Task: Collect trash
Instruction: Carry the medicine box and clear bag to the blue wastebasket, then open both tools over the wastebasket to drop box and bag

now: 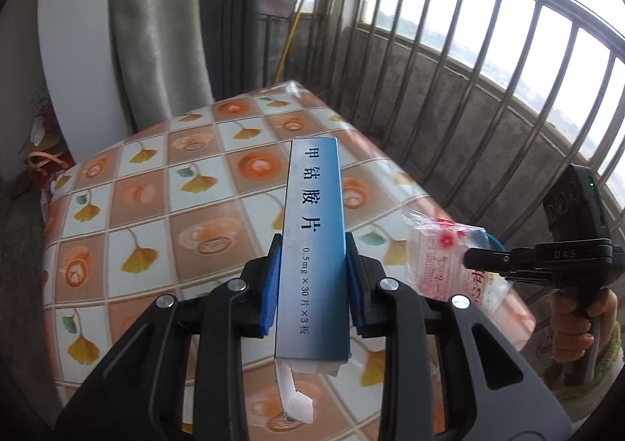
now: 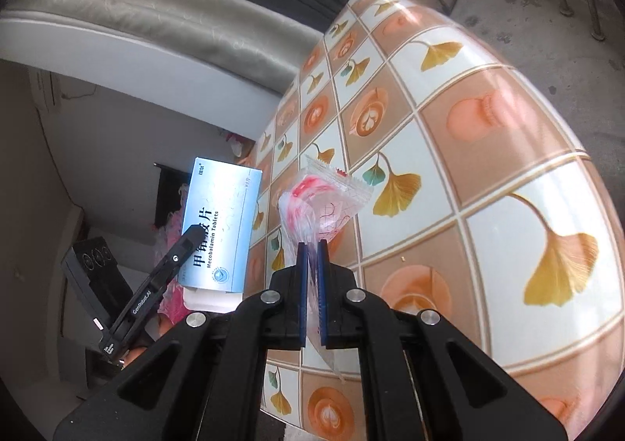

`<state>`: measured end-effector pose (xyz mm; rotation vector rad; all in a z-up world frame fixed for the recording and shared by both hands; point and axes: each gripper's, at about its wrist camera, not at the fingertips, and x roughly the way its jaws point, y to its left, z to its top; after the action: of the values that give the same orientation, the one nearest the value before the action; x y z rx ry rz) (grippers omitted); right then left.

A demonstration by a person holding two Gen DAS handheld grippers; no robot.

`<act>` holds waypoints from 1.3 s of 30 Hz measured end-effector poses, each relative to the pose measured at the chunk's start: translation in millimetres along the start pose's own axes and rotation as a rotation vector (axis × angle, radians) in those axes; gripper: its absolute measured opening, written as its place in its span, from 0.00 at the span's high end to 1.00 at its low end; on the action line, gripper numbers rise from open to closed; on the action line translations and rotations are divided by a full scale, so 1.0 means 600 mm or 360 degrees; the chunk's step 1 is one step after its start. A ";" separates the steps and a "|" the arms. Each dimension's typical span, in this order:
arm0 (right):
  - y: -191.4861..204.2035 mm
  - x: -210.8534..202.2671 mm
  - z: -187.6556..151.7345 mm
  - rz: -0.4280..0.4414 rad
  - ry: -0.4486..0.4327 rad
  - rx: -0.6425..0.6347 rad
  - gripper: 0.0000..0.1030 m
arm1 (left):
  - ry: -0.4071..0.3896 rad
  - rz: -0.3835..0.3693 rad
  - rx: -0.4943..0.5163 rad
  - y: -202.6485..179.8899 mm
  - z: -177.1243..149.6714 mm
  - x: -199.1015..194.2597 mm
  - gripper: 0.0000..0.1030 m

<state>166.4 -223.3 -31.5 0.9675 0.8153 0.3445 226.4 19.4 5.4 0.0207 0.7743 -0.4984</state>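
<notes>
My left gripper is shut on a blue and white medicine box, held above the table with its open white flap hanging at the near end. The box also shows in the right wrist view, with the left gripper's finger across it. My right gripper is shut on a clear plastic wrapper with red print, held above the table. The wrapper also shows in the left wrist view, pinched by the right gripper at the right.
A table with an orange and white ginkgo-leaf cloth lies below both grippers. A metal balcony railing runs behind and to the right. A grey curtain hangs at the left. Bags sit on the floor at the far left.
</notes>
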 end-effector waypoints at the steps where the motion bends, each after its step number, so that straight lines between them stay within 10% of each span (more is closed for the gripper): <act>1: -0.007 -0.022 -0.001 0.0006 -0.0036 0.0015 0.95 | 0.0000 -0.0048 0.0010 -0.022 0.002 0.002 0.74; 12: -0.151 -0.331 -0.019 -0.0178 -0.0641 0.0267 0.96 | 0.0160 -0.0565 0.0220 -0.301 0.032 0.106 0.74; 18: -0.266 -0.454 -0.040 -0.0463 -0.0924 0.0476 0.96 | 0.0393 -0.0646 0.0413 -0.470 0.033 0.232 0.73; 33: -0.553 -0.456 0.034 -0.0853 -0.0837 0.0868 0.90 | 0.0831 -0.0441 0.0874 -0.731 -0.021 0.594 0.71; 36: -0.619 -0.426 0.067 -0.0970 -0.0717 0.0911 0.63 | 0.0833 -0.0415 0.0881 -0.738 -0.026 0.635 0.38; 39: -0.655 -0.400 0.082 -0.1115 -0.0652 0.0918 0.50 | 0.0815 -0.0368 0.0821 -0.731 -0.020 0.650 0.35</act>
<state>10.3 -609.0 -234.7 1.1548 0.8301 -0.7104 262.2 -531.1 -195.2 0.5612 1.1347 -0.9235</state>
